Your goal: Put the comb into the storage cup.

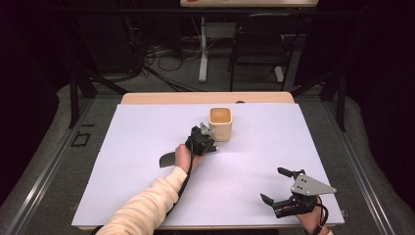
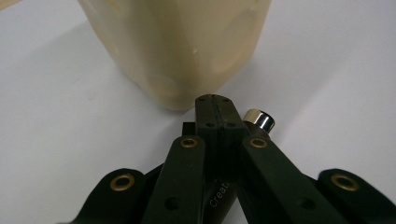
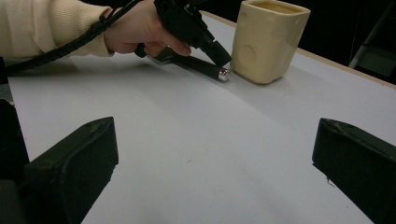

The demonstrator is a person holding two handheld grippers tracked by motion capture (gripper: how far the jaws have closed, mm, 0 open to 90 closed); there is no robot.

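The left gripper (image 1: pixel 207 131) sits near the middle of the white table (image 1: pixel 132 166), its tips just beside the cream cup (image 1: pixel 220 123). In the left gripper view the jaws are pressed flat together with no gap. A dark tool with a silver end cap (image 2: pixel 259 120) lies under and beside them, so whether the jaws pinch any part of it I cannot tell; they look closed on nothing. The right gripper view shows that tool (image 3: pixel 198 65) lying low along the table, its silver tip just short of the cup's (image 3: pixel 267 42) base, with its broader dark end (image 1: pixel 167 159) showing behind the left hand in the high view. The cup stands upright, and I cannot see anything inside it.

Farther right, the right gripper (image 1: pixel 274 186) waits near the front edge, well apart from the cup, its jaws spread wide and holding nothing.

My reading is that the work is at an early stage: the tool is on the table beside the cup, not in it. Gripping it, lifting it and dropping it into the cup all seem left to do
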